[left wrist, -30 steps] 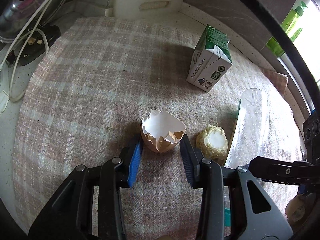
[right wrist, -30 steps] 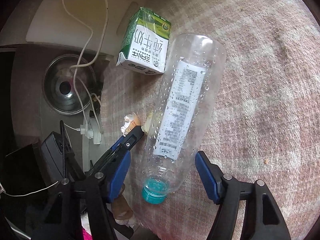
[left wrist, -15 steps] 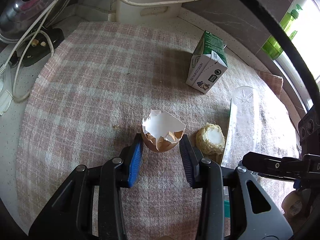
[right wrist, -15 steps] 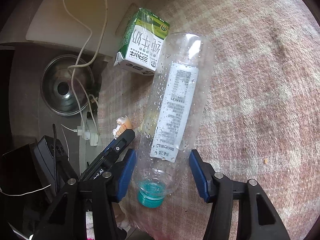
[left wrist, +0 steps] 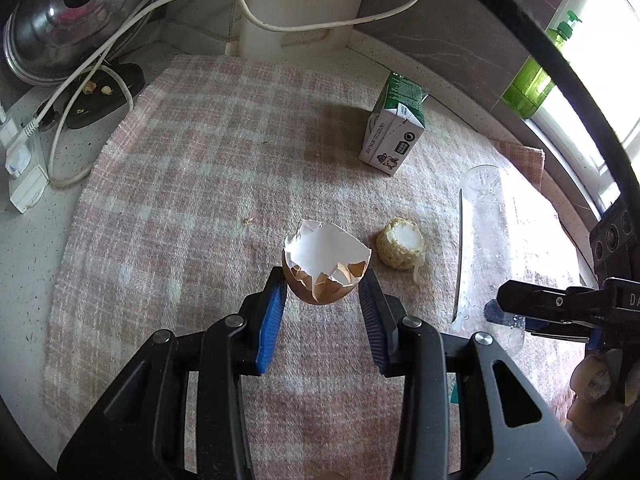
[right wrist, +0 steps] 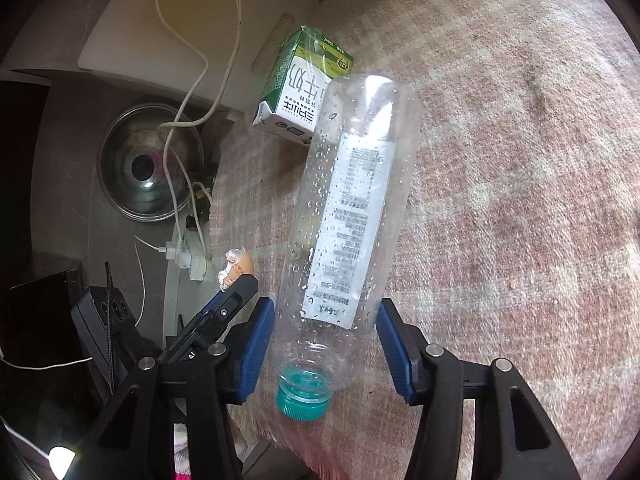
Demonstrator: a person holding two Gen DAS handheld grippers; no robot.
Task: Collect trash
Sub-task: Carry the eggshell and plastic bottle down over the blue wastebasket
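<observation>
**Both grippers loaded: eggshell left, bottle right**

Left wrist view, left to right. A steel lid (left wrist: 60,20) and a power strip (left wrist: 22,168) sit off the cloth at 10 and 9 o'clock, clear of the work area. The plaid cloth (left wrist: 180,200) carries the trash. At centre, the left gripper (left wrist: 323,286) is clamped on the eggshell (left wrist: 324,268): both blue pads press its brown lower half, below the jagged rim, probably because the rounded base bears load better than the cracked edge. The shell appears raised off the cloth. At 3 o'clock of it lies a corn cob piece (left wrist: 400,250), not yet collected; the milk carton (left wrist: 394,128) stands at 1 o'clock, also waiting.

Right wrist view. The right gripper (right wrist: 324,344) straddles the plastic bottle (right wrist: 352,216) near its shoulder, just above the teal cap (right wrist: 302,398). Pads meet the bottle walls; the grip looks complete. Holding near the neck, where the wall is stiffer, limits crushing. The base points toward 12 o'clock, at the carton.
</observation>
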